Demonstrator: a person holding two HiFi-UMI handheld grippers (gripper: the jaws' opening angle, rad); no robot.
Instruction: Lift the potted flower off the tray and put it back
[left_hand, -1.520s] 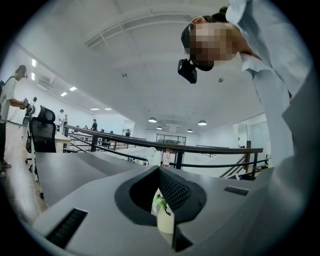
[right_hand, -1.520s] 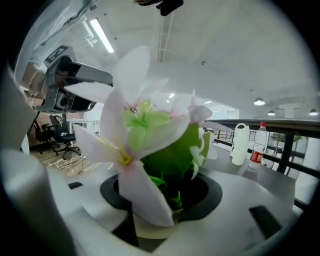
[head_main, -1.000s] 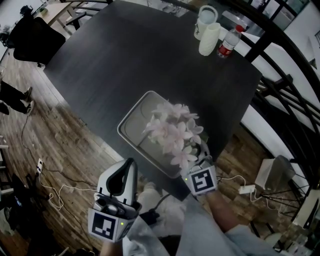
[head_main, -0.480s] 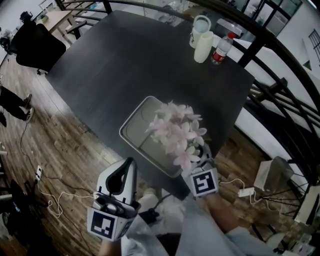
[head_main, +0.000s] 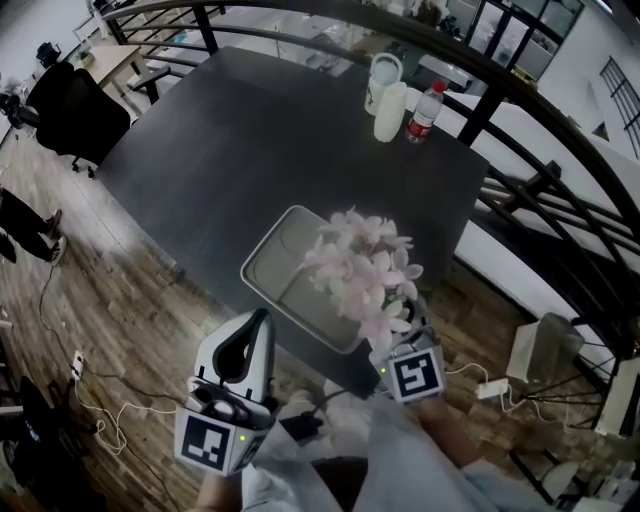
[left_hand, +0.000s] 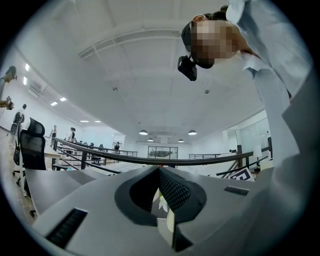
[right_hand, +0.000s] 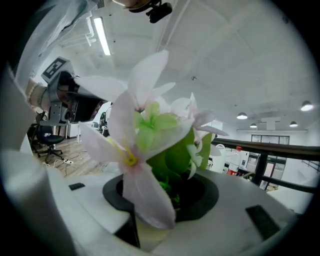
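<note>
Right tongs clenched on the pot of the potted flower; blossoms over near right corner of tray on dark table. Left tongs pressed together, empty, beyond the table's near edge.

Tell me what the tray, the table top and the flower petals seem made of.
Tray: probably metal or plastic, pale grey, dull sheen.
Table top: dark matte, maybe laminate; no grain shows.
Potted flower: petals likely fabric or plastic, thick and evenly coloured.
</note>
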